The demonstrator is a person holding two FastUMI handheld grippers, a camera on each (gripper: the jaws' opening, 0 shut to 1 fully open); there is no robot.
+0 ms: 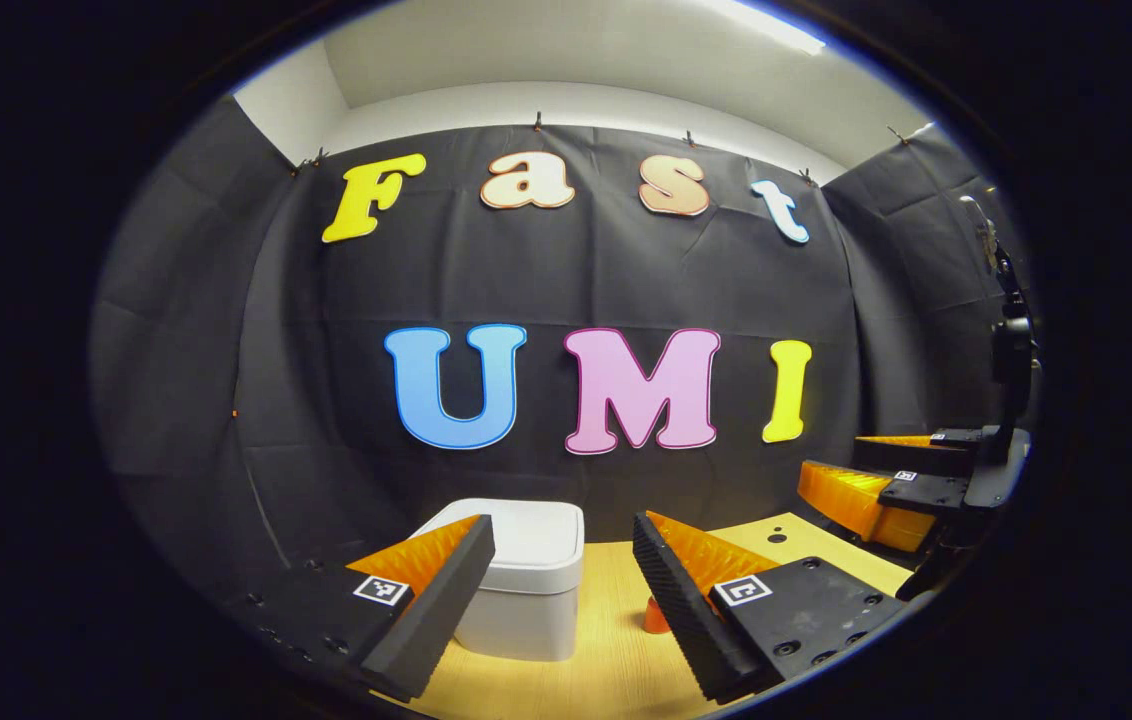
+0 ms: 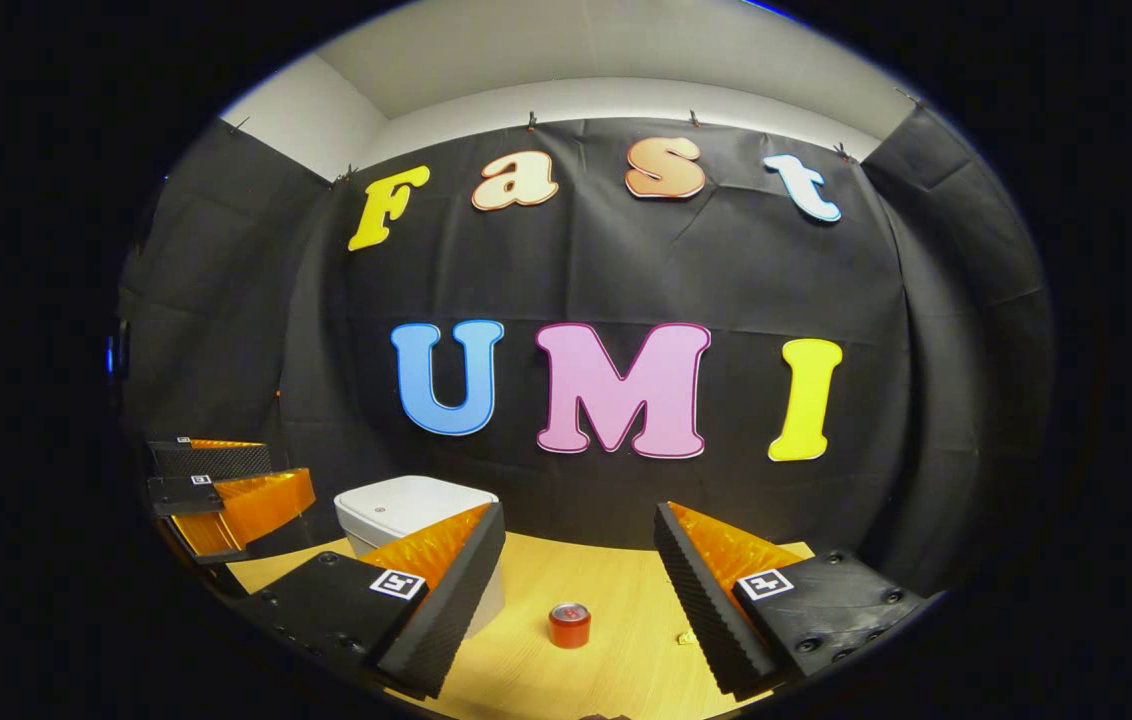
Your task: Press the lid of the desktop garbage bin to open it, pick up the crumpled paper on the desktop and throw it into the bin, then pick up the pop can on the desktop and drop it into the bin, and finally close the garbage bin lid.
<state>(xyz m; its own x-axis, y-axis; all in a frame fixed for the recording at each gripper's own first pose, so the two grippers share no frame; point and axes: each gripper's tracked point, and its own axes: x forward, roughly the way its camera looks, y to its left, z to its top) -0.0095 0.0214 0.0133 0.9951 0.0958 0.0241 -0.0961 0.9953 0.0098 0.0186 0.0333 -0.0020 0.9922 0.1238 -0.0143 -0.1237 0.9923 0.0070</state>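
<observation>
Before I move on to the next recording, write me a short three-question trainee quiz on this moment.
1. True or false: the garbage bin lid is shut.
2. Multiple choice: in the right gripper view, where does the pop can stand? A) on the bin lid B) upright on the wooden desktop, between the right gripper fingers in the image C) gripped by the left gripper
3. Fill in: both grippers' jaws are ____.

Key:
1. True: the lid lies flat on the bin.
2. B
3. Open, with nothing held. A small yellowish scrap beside the right gripper's finger may be the crumpled paper; too small to tell.
</observation>
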